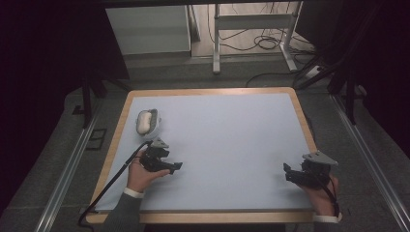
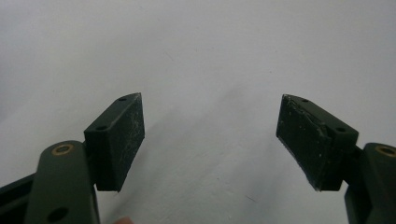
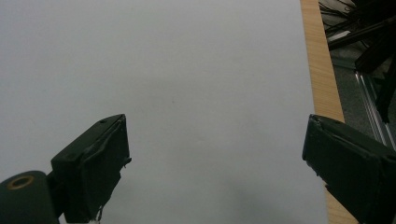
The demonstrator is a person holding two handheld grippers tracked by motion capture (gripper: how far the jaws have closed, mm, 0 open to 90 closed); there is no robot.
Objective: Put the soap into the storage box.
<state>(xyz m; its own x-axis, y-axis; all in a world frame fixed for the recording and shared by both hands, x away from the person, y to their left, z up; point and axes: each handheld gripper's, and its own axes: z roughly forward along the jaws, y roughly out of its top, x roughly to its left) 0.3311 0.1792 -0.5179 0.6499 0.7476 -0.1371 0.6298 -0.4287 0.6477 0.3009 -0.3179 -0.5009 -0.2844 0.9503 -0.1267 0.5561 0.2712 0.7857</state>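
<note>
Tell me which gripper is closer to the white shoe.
The left gripper: it sits just in front of the white shoe, while the right gripper is far across the table.

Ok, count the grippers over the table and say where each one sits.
2. The left gripper is held over the near-left part of the table, just in front of a small whitish object. The right gripper is at the near-right corner. Both stand open.

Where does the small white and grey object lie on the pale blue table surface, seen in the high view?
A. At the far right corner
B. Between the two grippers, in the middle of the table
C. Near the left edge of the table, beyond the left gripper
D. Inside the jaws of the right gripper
C: the small white and grey object lies near the table's wooden left edge, beyond the left gripper and apart from it; both grippers hold nothing.
</note>
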